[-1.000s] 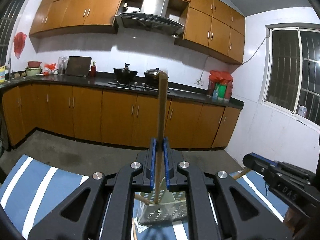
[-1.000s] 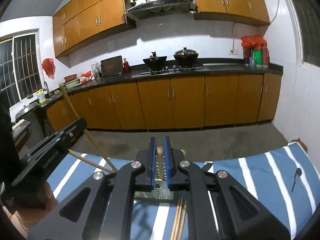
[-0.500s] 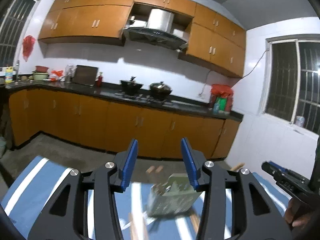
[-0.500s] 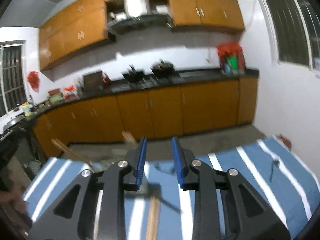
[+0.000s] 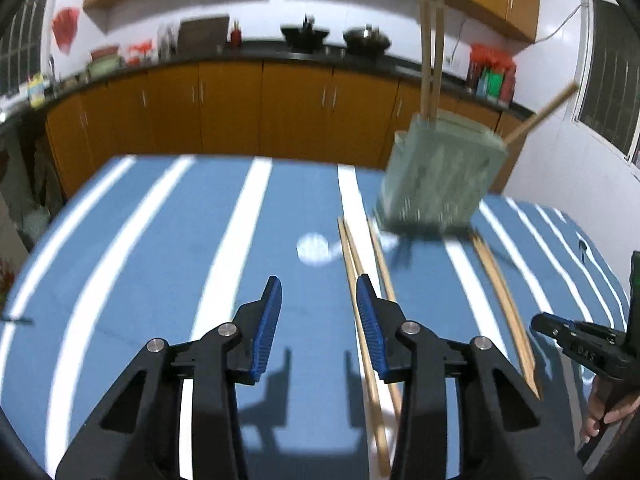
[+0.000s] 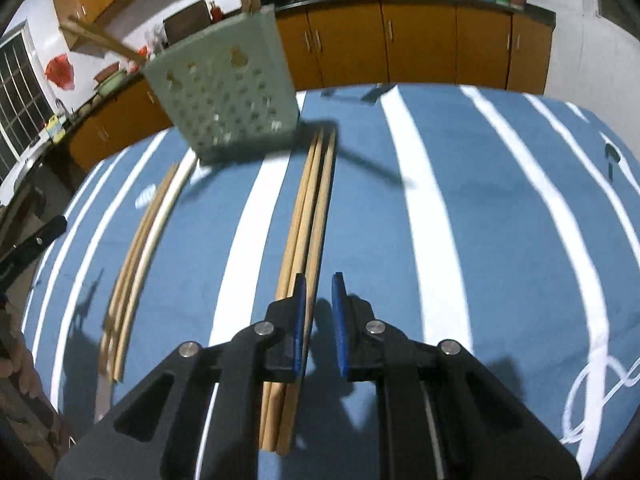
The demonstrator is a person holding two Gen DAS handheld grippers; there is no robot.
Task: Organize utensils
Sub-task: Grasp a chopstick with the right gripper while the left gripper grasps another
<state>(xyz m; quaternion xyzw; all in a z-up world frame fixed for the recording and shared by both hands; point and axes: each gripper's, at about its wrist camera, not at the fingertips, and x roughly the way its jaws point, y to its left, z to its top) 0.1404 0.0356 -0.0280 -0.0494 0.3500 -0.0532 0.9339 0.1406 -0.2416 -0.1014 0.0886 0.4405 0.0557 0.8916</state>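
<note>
The left gripper (image 5: pixel 319 300) is hovering over the striped desk (image 5: pixel 160 248), its fingers (image 5: pixel 267 322) standing apart and closing, with only bare cloth between them. A pair of chopsticks (image 5: pixel 362 320) is lying just beside the right-hand finger, running under it and on toward the holder (image 5: pixel 438 178). The holder, a pale green perforated box, is standing further ahead on the desk with a few sticks rising from it.

The right gripper (image 6: pixel 319 320) is pointing down at a bundle (image 6: pixel 308 240) of chopsticks lying lengthwise on the desk. Its fingers (image 6: pixel 299 324) are nearly together and closing. The bundle is passing beneath the left-hand finger, and one stick seems to be lying at the edge of the gap, though blur is making this hard to judge; the pads are not pressing on it. A second bundle (image 6: pixel 144 248) is lying well to the left of it, near the desk's edge.
</note>
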